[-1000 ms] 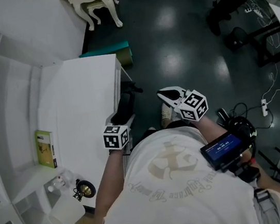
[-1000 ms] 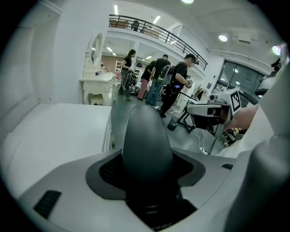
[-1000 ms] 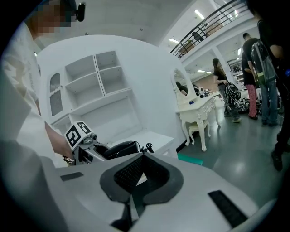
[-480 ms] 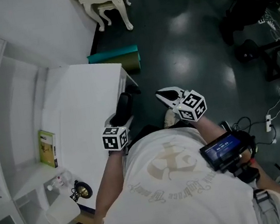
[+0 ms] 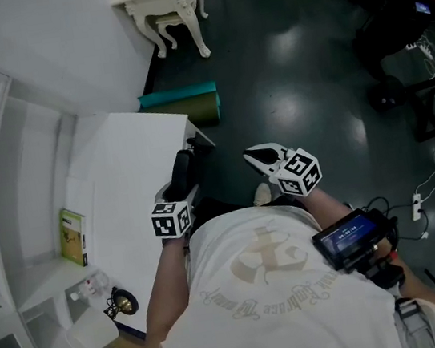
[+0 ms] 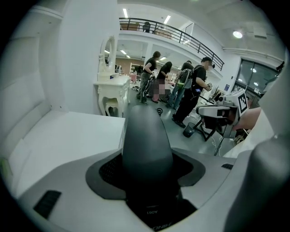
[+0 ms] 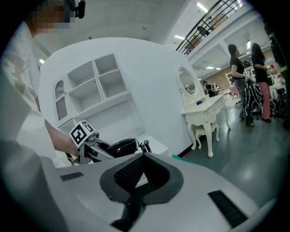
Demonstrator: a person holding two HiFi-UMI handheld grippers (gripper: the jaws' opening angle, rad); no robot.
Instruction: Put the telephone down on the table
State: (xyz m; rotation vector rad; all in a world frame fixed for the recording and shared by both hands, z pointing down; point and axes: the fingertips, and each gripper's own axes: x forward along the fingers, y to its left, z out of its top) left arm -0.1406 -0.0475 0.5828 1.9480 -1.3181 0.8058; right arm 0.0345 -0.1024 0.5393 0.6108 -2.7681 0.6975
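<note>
Left hand-held gripper (image 5: pixel 180 192) is clamped on the telephone (image 6: pixel 147 140), a black handset held just left of frame centre at the desk's (image 5: pixel 114 184) right edge. Right hand-held gripper (image 5: pixel 265 154) hangs closed and empty over the floor. I judge this the carry. Next I'd lower it flat onto the desk, then release.

Black rounded plastic telephone handset (image 6: pixel 147 145): smooth, matt. White painted bench (image 5: pixel 120 175): smooth, low sheen. Dark grey floor (image 5: pixel 292 77): glossy w/ light reflections. Cream T-shirt (image 5: pixel 274 282): cloth.
</note>
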